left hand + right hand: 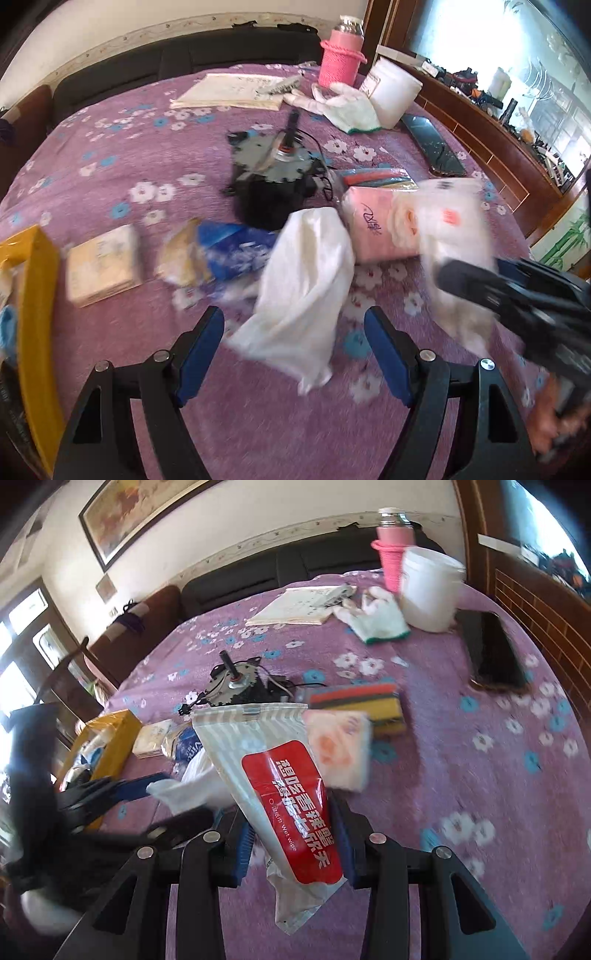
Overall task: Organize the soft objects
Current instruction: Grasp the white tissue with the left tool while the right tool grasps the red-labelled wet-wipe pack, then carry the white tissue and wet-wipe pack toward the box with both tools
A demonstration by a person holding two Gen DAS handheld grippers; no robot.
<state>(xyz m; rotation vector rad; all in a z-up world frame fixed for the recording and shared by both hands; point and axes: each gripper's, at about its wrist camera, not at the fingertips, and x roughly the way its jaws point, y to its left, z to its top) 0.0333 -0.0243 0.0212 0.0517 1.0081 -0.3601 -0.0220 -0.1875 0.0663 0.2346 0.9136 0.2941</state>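
My right gripper [293, 843] is shut on a wet wipe packet [273, 775] with a red label, held above the purple bedspread; it shows blurred in the left wrist view [454, 236]. My left gripper [295, 350] is open over a white cloth [306, 291] lying on the spread; the cloth also shows in the right wrist view [192, 788]. A pink tissue pack [373, 229] lies behind the cloth, with a blue pack [229, 251] and a beige tissue pack [103, 264] to the left. A stack of sponges [365, 705] lies mid-bed.
A yellow box [35, 295] stands at the left edge. A black motor with wires [273, 173] sits mid-bed. Further back are a white glove [347, 103], a white tub [393, 92], a pink flask [340, 55], papers [232, 90] and a phone [432, 147].
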